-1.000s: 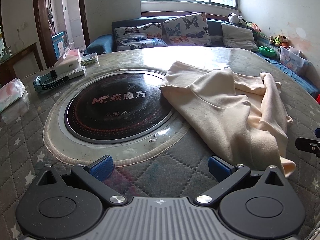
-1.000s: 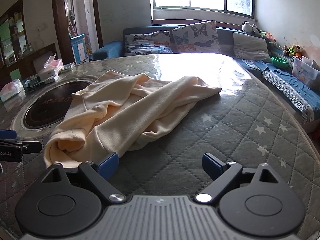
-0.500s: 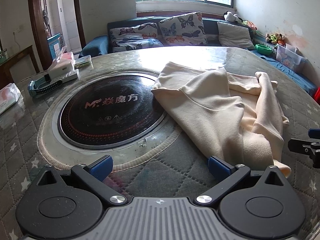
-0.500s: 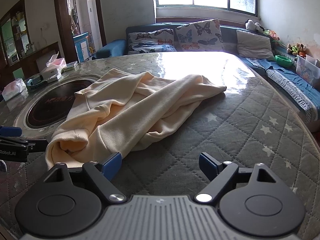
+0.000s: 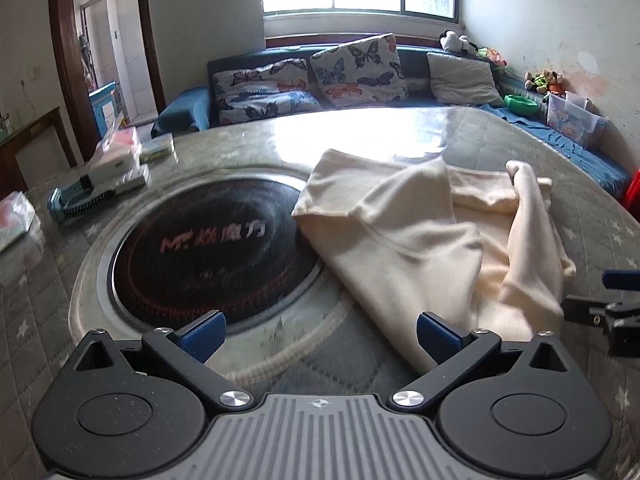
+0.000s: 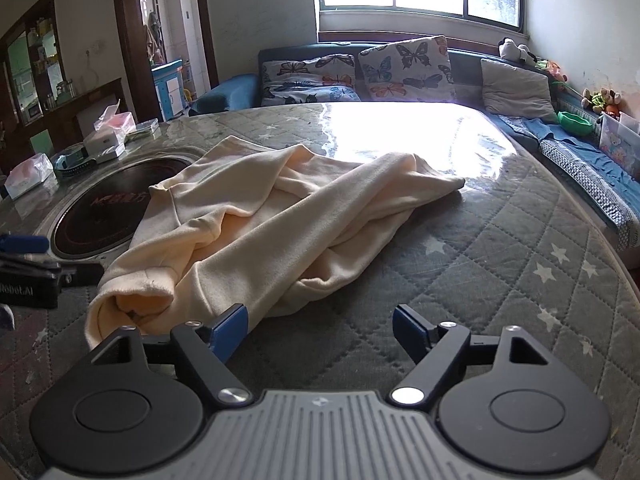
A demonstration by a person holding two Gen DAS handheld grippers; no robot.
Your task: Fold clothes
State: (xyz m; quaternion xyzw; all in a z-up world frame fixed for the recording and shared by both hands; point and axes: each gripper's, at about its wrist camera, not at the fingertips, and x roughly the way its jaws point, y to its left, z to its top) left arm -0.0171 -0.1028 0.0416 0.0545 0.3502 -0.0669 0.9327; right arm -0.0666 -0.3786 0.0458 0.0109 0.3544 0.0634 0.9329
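A cream garment (image 5: 432, 236) lies crumpled on the quilted round table, partly over the black cooktop disc (image 5: 200, 256). It also shows in the right wrist view (image 6: 256, 232), with a cuff opening near its front left. My left gripper (image 5: 320, 334) is open and empty, low at the table's near edge, its right fingertip (image 5: 436, 334) at the garment's near hem. My right gripper (image 6: 320, 330) is open and empty, its left fingertip (image 6: 230, 326) touching the garment's near edge. Each gripper shows at the side of the other's view.
Tissue boxes and small packages (image 5: 116, 160) sit at the table's left back. A sofa with butterfly cushions (image 5: 352, 68) stands behind the table. Toys and a plastic box (image 5: 572, 116) line the right wall. Bare quilted table (image 6: 500, 264) lies right of the garment.
Both grippers have moved forward, closer to the garment's near edge; the left one has also shifted right. The garment itself has not moved.
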